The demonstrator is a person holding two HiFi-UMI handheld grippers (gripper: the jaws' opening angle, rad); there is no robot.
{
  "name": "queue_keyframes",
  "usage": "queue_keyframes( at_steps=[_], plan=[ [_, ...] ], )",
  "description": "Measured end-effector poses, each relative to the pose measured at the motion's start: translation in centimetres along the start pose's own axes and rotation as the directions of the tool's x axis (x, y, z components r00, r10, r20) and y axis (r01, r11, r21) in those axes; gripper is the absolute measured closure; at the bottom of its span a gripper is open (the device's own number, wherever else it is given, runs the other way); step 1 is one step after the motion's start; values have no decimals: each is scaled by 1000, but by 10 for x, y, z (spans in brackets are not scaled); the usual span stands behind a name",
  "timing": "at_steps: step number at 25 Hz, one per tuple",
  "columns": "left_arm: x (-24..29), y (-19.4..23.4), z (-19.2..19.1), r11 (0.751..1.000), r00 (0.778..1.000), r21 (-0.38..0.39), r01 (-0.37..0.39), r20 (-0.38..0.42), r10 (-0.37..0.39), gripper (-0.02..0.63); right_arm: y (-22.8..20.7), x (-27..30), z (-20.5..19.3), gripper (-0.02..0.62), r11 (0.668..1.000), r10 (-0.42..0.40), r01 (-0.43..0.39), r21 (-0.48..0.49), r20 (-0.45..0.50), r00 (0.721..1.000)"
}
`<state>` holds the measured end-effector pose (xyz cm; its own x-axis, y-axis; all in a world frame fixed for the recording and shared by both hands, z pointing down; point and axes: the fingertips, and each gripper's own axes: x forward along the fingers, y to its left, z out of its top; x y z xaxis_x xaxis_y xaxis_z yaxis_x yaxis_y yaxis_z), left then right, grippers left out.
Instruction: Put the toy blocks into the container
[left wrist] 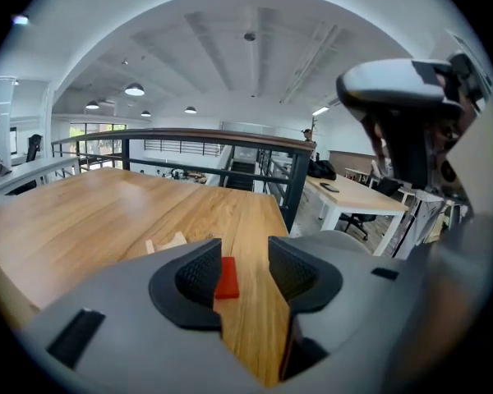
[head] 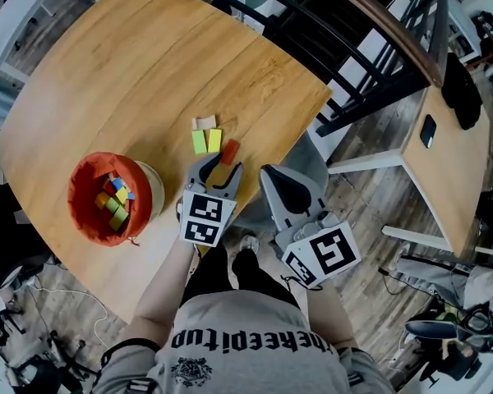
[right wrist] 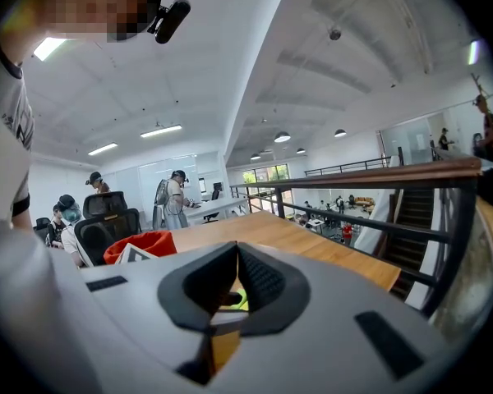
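Left gripper (head: 218, 173) open and lined up on the red block (head: 229, 151); right gripper (head: 279, 179) idle.
Head view: the red block lies flat on the table (head: 148, 64) near its edge, beside the green block (head: 199, 142) and yellow block (head: 214, 140), well apart from the container (head: 86, 171), which already holds blocks; its long axis runs diagonally, up and rightward. Left gripper view: the left gripper (left wrist: 245, 269) has its jaws spread, unclenched; the red block (left wrist: 226, 277) sits between them, hard by the left pad, pointing away along the jaws; it looks light, rigid and smooth-painted, so pinch its long sides squarely. Right gripper view: the right gripper (right wrist: 237, 281) is clamped together on nothing; a green block (right wrist: 240, 300) shows beyond.
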<state>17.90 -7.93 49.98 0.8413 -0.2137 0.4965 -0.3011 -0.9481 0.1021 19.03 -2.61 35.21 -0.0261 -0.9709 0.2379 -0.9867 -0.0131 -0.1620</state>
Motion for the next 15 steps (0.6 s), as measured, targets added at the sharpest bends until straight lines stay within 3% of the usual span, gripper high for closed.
queue_keyframes(
  at_steps=[15],
  plan=[
    [36, 10, -50, 998, 983, -16, -66, -175, 63, 399, -16, -1, -6, 583, 1000, -12, 13, 20, -21, 1000]
  ],
)
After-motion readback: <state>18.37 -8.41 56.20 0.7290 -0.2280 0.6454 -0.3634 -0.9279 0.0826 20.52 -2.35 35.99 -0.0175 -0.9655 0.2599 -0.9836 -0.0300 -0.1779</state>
